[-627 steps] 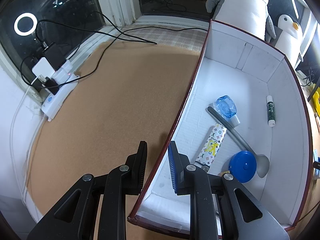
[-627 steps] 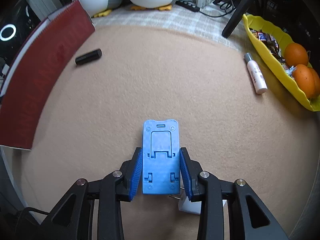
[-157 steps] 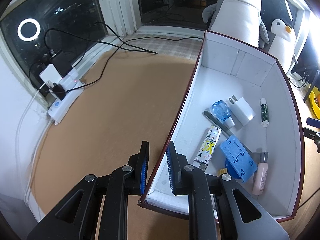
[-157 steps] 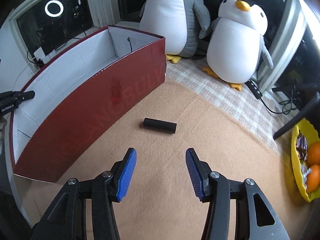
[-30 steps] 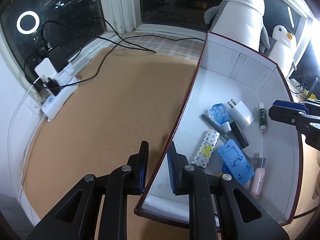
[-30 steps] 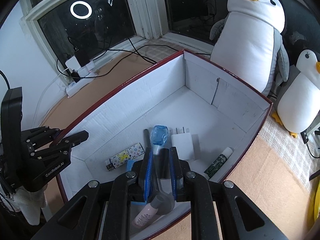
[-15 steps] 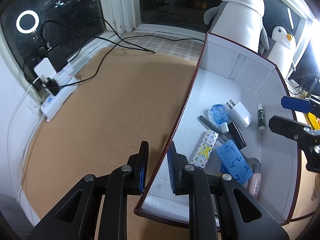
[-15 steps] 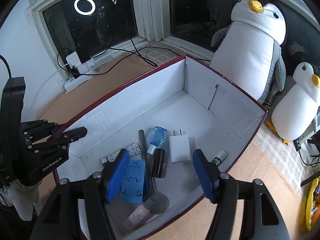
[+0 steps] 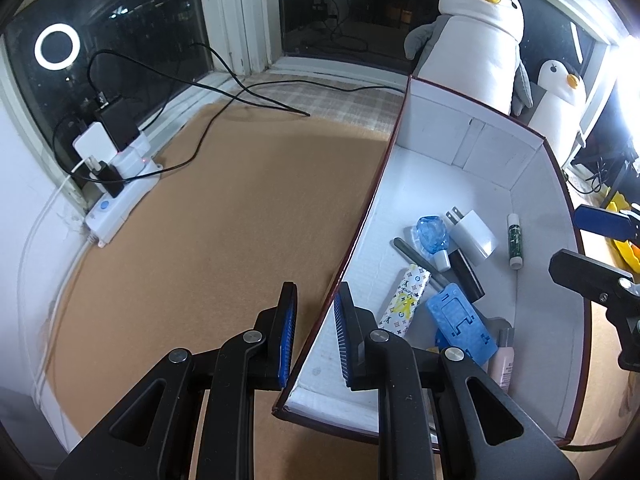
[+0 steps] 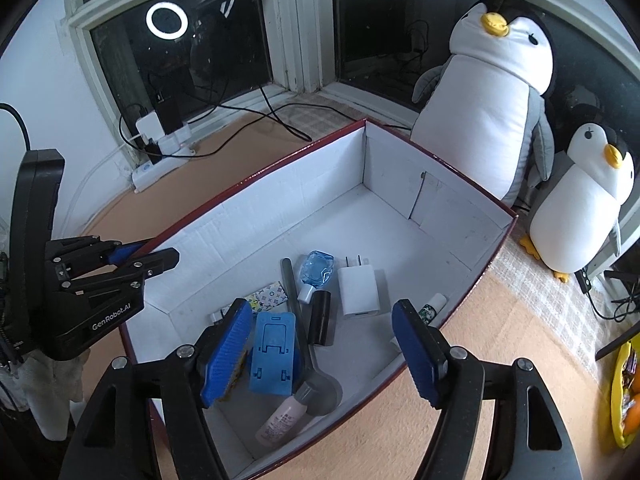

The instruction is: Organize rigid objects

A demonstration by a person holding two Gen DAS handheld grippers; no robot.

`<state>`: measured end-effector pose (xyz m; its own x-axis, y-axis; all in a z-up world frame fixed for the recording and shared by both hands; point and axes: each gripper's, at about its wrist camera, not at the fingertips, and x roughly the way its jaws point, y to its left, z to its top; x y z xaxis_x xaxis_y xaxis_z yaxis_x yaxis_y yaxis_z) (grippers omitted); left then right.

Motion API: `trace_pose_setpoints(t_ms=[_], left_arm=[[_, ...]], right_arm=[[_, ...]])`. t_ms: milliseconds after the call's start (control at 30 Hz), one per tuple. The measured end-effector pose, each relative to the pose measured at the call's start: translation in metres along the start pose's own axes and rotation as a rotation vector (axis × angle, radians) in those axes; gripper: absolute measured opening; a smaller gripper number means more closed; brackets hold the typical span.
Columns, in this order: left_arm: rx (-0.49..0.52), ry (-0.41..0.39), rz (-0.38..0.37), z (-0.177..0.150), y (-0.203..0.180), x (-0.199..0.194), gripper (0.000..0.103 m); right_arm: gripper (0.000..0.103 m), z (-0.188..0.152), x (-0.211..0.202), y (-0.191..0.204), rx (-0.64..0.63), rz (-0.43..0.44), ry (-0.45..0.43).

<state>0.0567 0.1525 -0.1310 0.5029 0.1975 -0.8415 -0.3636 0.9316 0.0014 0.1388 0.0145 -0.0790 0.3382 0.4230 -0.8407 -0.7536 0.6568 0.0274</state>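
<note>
- The right gripper (image 10: 322,354) is opening its jaws above the near end of the box (image 10: 496,256), and nothing is between its pads. One second ago they were nearly closed around the black cylinder (image 10: 320,318).
- That black cylinder now lies free on the white floor of the box, between the grey spoon (image 10: 304,344) and the white charger (image 10: 358,292). So this piece seems to be delivered.
- The left gripper (image 9: 314,336) stands with its jaws close together on the near side wall of the box – one pad outside, one pad inside – and it holds the box steady, as in all the earlier frames.
- Near in the box lie the pink bottle (image 10: 282,420) and the blue phone stand (image 10: 272,352); further in are the patterned tube (image 9: 406,300), the clear blue bottle (image 10: 316,270) and the green stick (image 9: 514,240).
- About five seconds ago the cylinder was on the brown mat outside the box; about twenty seconds ago the phone stand was on the mat too, between the right pads.
- Far behind, two penguin plush toys (image 10: 492,92) stand by the window.
- In these views no loose rigid object is seen on the mat (image 9: 208,216), so the task looks nearly finished.
</note>
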Motion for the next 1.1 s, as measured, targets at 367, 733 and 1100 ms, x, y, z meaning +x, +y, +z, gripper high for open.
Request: trace_pose_setpoints(t_ms=[367,733,1100], left_arm=[[0.014,-0.053,-0.002,0.003,-0.007,-0.023,0.033],[0.033,-0.118,-0.035,-0.003,-0.017,-0.064,0.055],[0.06,-0.145,-0.09,-0.021,-0.035,-0.101,0.066]], right_arm=[[0.069,-0.008,-0.033,0.004,0.028,-0.023,-0.068],[0.074,-0.033,-0.075,0.004,0.071,-0.097,-0.136],[0.082,-0.067,-0.121,-0.003,0.197,-0.167,-0.197]])
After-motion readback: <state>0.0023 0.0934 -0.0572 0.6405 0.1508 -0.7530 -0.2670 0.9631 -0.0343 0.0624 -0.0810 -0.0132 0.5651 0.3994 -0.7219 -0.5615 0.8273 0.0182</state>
